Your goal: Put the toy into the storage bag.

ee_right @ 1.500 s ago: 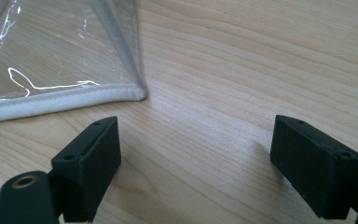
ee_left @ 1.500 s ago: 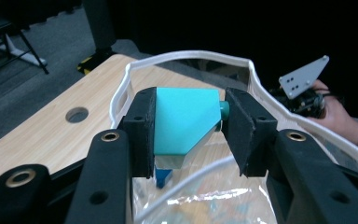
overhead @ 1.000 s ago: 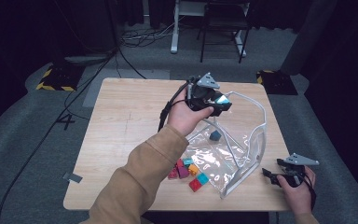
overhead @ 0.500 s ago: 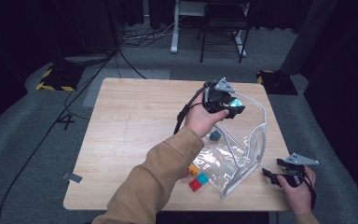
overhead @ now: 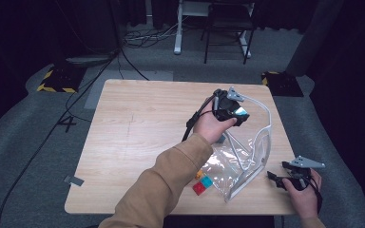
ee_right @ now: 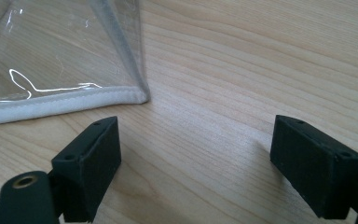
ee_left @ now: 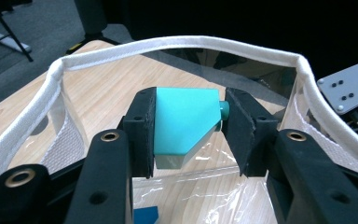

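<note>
Lowered toward clear plastic bag (ee_left: pixel 177 51), left tool (ee_left: pixel 189 126) clamps angular turquoise block (ee_left: pixel 182 119).

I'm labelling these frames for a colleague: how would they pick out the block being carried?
Find the wooden table, then the clear white-edged bag standing open at its right. Over the bag's mouth the left gripper clamps a turquoise block; it alone is in the air, while the other coloured blocks lie on the table.

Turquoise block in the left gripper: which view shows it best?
The left gripper view: the turquoise block sits large and sharp, pinched between the left gripper's black pads, just over the clear bag's white rim. The high view gives just a small turquoise patch at that gripper's tip. The right gripper view faces bare table and a bag corner.
</note>
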Motion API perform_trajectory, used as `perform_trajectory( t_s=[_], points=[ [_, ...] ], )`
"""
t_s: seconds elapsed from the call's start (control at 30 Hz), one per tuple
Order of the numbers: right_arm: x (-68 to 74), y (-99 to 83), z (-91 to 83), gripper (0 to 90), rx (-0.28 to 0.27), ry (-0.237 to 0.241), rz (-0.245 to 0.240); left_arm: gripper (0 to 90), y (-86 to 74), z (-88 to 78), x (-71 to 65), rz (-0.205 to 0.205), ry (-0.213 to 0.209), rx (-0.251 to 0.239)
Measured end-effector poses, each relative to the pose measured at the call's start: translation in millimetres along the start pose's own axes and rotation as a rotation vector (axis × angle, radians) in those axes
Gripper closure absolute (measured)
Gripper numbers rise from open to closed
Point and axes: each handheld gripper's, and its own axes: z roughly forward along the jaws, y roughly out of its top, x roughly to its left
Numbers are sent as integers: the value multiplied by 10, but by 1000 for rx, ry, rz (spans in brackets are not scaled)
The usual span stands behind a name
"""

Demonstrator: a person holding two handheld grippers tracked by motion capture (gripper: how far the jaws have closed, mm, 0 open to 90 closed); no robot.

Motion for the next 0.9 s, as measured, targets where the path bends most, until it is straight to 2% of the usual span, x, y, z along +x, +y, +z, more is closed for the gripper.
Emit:
perform_trajectory(
  t_s=[0.17,0.23,0.27,0.3,0.33,0.4,0.43,0.6,0.83,0.9],
  points=[
    [0,0,0,162,0,0,0,565,-6,8,-11,-1,13,34],
    [0,0,0,162,0,0,0,497,-9,17,-9,-8,16,52],
    [0,0,0,163,0,0,0,497,-10,29,-15,-15,17,62],
    [0,0,0,162,0,0,0,380,-9,34,-20,-13,33,78],
    [0,0,0,163,0,0,0,332,-7,34,-26,-2,56,85],
    [0,0,0,163,0,0,0,309,-4,27,-32,1,61,85],
    [1,0,0,163,0,0,-1,302,2,9,-27,-11,46,70],
    [0,0,0,163,0,0,0,290,21,-60,-32,-17,26,43],
    [0,0,0,163,0,1,0,290,66,-281,-97,9,26,6],
    [0,0,0,163,0,1,0,289,77,-395,-115,16,27,-1]
  ],
)
